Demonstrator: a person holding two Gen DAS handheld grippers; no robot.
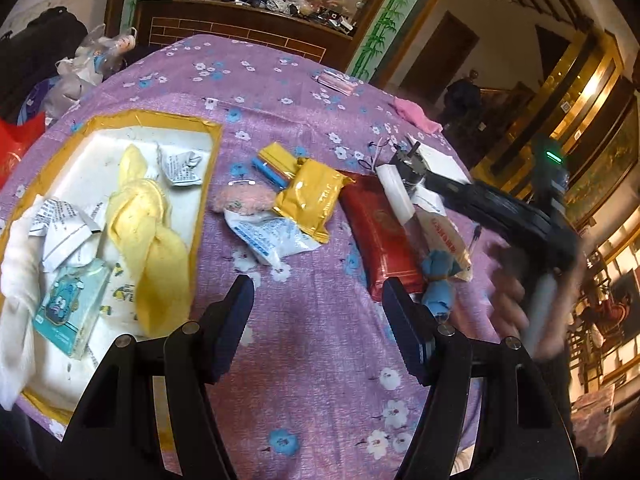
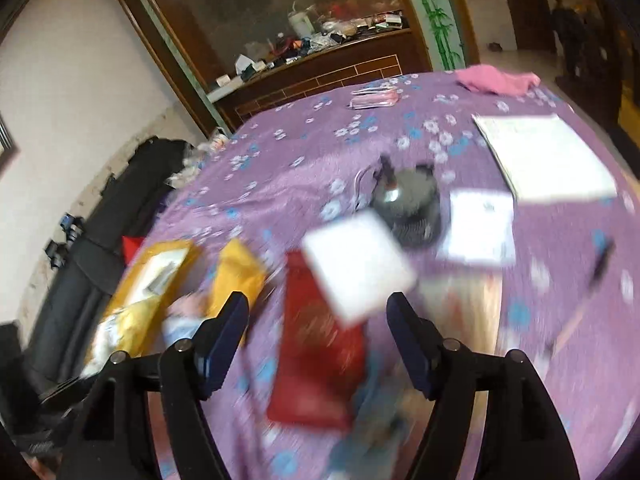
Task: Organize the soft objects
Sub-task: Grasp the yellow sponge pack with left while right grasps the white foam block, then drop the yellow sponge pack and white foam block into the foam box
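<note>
Left wrist view showed the left gripper (image 1: 318,324) w/ jaws spread wide, nothing between them, poised over bare purple floral cloth on the bench (image 1: 320,380). Right gripper (image 2: 318,334) likewise had jaws spread and empty; no earlier frame to compare, and the right wrist view was heavily motion-blurred.

Sorting tray (image 1: 120,132), yellow-taped rim, lay at approx. 10 o'clock from the left jaws and already held a yellow knotted cloth (image 1: 140,216), a white cloth (image 1: 16,248) and a blue tissue pack (image 1: 70,306).

Unsorted items sat in a row from 12 to 2 o'clock of the left jaws: pink fuzzy item (image 1: 244,198), white-blue wipes pack (image 1: 272,236), yellow soft pack (image 1: 310,196), red pack (image 1: 380,236), blue cloth bundle (image 1: 438,280).

Key relation: the red pack's long axis ran approx. 11-to-5 o'clock in the left view, its near end just beside the left gripper's right-hand jaw. In the right wrist view the same pack (image 2: 320,360) lay directly between the right jaws, long axis roughly along the pointing line, i.e. 12-to-6. A white flat pack (image 2: 356,264) overlapped its far end.

Judgement: right hand (image 1: 516,300) appeared better aligned for the red pack; the left was nearer the tray and the pink/wipes group. A grip across the pack's short width looked feasible w/o rolling the wrist. Risk: the overlapping white pack may drag along.
</note>
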